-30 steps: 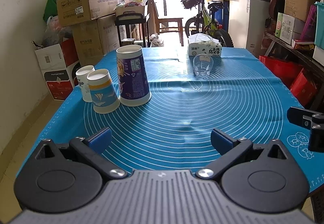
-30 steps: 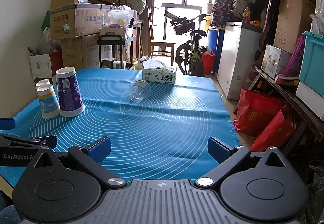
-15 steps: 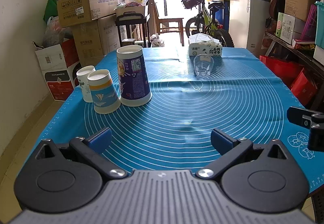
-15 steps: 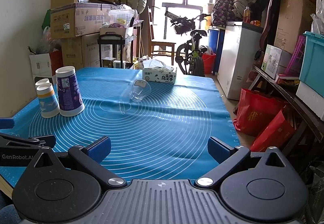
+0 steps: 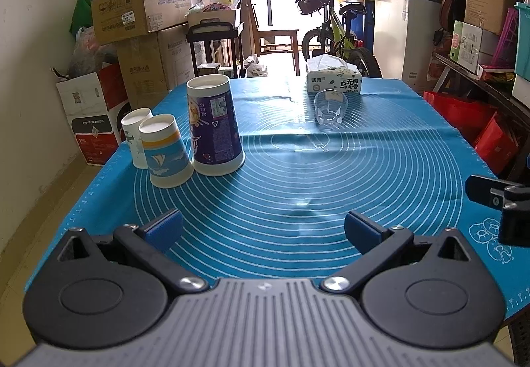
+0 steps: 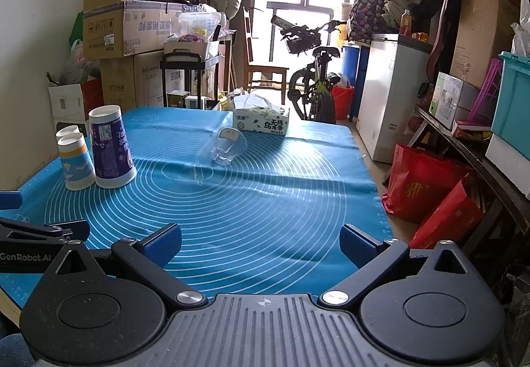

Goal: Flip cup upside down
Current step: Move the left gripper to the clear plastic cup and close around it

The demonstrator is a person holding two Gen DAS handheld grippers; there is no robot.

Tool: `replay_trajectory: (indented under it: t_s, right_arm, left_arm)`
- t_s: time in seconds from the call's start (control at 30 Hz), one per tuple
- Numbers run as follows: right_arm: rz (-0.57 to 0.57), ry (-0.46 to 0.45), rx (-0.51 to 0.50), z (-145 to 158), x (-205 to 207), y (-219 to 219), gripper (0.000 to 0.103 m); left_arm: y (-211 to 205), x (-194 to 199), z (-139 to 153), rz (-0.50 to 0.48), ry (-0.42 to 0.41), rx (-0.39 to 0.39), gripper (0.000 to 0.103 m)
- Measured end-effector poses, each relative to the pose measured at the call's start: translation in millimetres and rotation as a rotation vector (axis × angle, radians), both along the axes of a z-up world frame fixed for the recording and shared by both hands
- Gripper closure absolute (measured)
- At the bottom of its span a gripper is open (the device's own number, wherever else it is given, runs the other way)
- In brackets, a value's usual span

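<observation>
A clear plastic cup (image 5: 329,112) lies on its side on the blue mat (image 5: 298,188), far from both grippers, in front of a tissue box; it also shows in the right wrist view (image 6: 228,147). Three paper cups stand upside down at the left: a tall purple one (image 5: 213,125), a blue and orange one (image 5: 164,151) and a white one (image 5: 134,135). My left gripper (image 5: 263,229) is open and empty over the near mat. My right gripper (image 6: 260,242) is open and empty near the front edge.
A tissue box (image 5: 333,79) stands at the mat's far edge. Cardboard boxes (image 5: 139,12) are stacked at the left, a bicycle (image 5: 334,35) and a white freezer (image 5: 405,35) beyond the table, red bags (image 6: 427,191) on the floor at the right.
</observation>
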State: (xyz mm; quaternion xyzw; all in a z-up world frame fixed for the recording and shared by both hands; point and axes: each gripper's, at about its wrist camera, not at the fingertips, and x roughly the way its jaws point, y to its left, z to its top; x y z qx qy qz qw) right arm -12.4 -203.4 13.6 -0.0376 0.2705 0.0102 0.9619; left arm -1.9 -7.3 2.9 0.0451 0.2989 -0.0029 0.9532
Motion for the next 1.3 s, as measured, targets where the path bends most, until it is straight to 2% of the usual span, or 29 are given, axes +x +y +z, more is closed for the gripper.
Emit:
replay_trajectory:
  t_s: [0.27,0.37,0.53,0.67,0.83,1.0,1.13,1.17,1.3]
  right_arm:
    - [-0.033,-0.014,0.001,3,29,-19,0.0]
    - [-0.048,-0.021,-0.001,5,50,-31,0.0]
    - [-0.076,-0.022,-0.011,3,85,-50,0.0]
    - [-0.097,-0.02,-0.021,-4,104,-64,0.0]
    - [-0.113,0.005,-0.01,-21,119,-77,0.0]
    - [-0.115,0.034,-0.003,-40,125,-86,0.0]
    - [-0.118,0.045,0.0,-48,127,-92,0.0]
    - [-0.12,0.045,-0.002,-50,128,-94,0.0]
    - [-0.13,0.043,0.008,-53,130,-95,0.0]
  left_arm:
    - [-20,33,9,-0.026,-0.045,0.04,0.001]
    - [-36,61,8,-0.067,-0.042,0.072,0.001]
    - [-58,115,1,-0.101,-0.026,0.05,0.001]
    - [-76,162,-8,-0.094,-0.023,0.026,0.001]
    - [-103,216,-23,-0.081,-0.024,0.075,0.001]
    - [-113,264,-44,-0.045,0.068,0.05,0.001]
    - [-112,294,-67,-0.025,0.128,0.063,0.001]
    - [-109,298,-69,-0.02,0.132,0.057,0.002]
    - [-98,305,-72,-0.039,0.146,-0.006,0.022]
